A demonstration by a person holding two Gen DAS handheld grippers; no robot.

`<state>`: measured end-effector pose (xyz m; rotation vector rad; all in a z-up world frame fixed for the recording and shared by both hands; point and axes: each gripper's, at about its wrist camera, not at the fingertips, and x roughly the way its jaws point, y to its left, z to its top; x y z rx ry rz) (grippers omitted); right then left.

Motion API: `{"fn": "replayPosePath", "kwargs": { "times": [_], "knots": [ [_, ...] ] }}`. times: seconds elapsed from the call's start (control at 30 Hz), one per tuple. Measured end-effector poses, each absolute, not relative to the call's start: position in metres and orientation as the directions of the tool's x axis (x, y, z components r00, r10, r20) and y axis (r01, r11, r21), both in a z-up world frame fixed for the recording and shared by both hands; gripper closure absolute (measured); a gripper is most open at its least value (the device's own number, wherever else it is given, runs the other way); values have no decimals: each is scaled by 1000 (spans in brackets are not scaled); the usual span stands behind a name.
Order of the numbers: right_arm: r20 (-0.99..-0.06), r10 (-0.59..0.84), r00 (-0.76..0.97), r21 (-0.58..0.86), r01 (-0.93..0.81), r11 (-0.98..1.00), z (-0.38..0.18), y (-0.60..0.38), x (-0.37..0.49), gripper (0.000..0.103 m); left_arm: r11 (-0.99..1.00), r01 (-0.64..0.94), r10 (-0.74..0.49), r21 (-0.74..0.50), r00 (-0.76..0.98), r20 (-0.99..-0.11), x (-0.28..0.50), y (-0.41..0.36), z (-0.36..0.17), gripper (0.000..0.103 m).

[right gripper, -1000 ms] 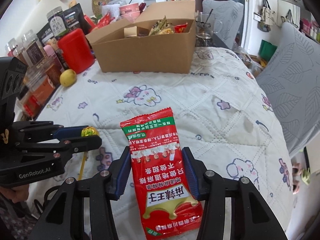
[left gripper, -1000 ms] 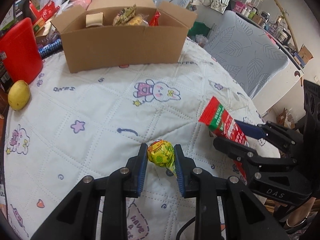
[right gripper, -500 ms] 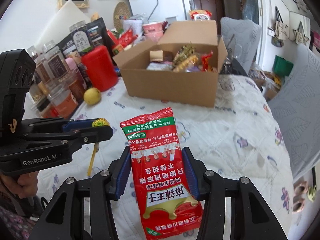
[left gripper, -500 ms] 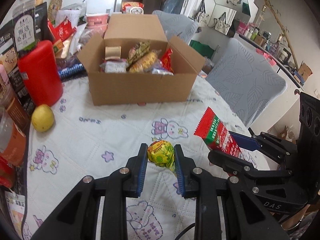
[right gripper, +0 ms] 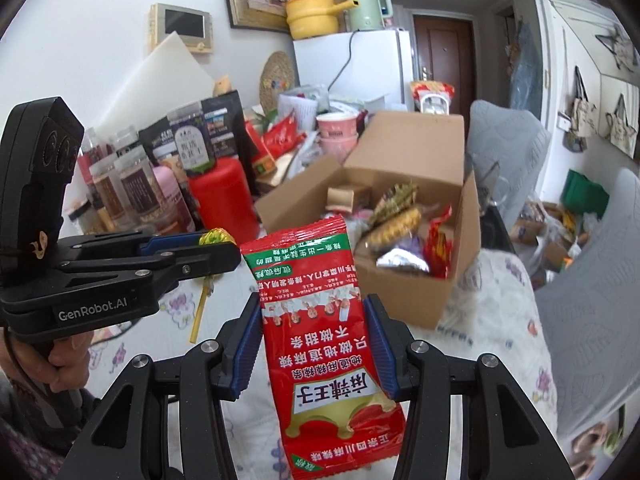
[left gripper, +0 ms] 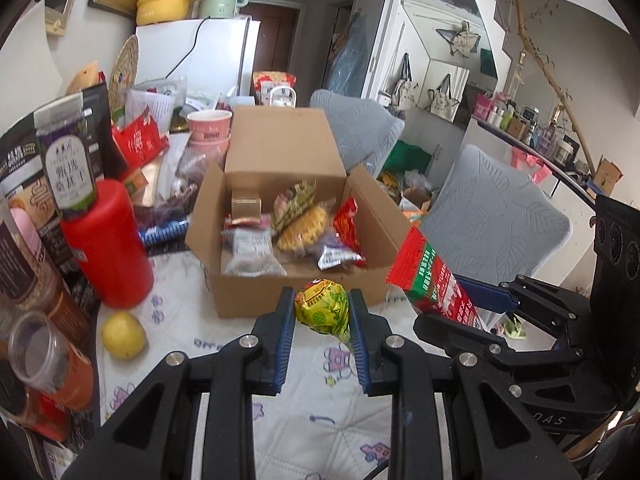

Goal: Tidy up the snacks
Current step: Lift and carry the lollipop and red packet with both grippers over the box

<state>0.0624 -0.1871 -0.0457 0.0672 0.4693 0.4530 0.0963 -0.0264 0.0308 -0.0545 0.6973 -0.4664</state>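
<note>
My left gripper (left gripper: pixel 322 312) is shut on a yellow-green wrapped lollipop (left gripper: pixel 323 306), held in the air above the quilted tablecloth (left gripper: pixel 304 424). Its stick hangs down in the right wrist view, where the left gripper (right gripper: pixel 224 250) reaches in from the left. My right gripper (right gripper: pixel 312 322) is shut on a red snack packet (right gripper: pixel 320 320) with white lettering, also seen as the red snack packet (left gripper: pixel 434 280) at the right of the left wrist view. An open cardboard box (left gripper: pixel 298 284) holding several snacks stands just ahead of both grippers, the same cardboard box (right gripper: pixel 432 292) being right of centre in the right wrist view.
A red canister (left gripper: pixel 106 248), a yellow lemon (left gripper: pixel 122 334) and jars (left gripper: pixel 44 364) crowd the table's left side. Cups, bags and packets pile up behind the box. Grey padded chairs (left gripper: pixel 496 216) stand to the right, a white fridge (left gripper: pixel 208 56) at the back.
Both grippers have risen with their snacks and tipped up more level, so the box interior and the room behind now show. Grips are unchanged.
</note>
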Motion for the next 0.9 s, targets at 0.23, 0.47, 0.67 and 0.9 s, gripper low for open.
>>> {"fn": "replayPosePath", "kwargs": {
  "times": [0.23,0.47,0.67,0.9],
  "knots": [
    [-376,443,814,136,-425,895,-19,-187,85,54,898,383,-435,-216,705,-560,120,-24,49,77],
    [-326,454,829,129,-437,890,2,-186,112,54,907,361,-421,-217,746,-517,152,-24,66,77],
    [-295,451,843,113,-438,892,16,-187,137,54,914,340,-405,-221,770,-493,184,-27,72,77],
    [-270,443,855,120,-427,896,26,-190,176,54,925,318,-379,-206,795,-473,225,-31,75,77]
  ]
}}
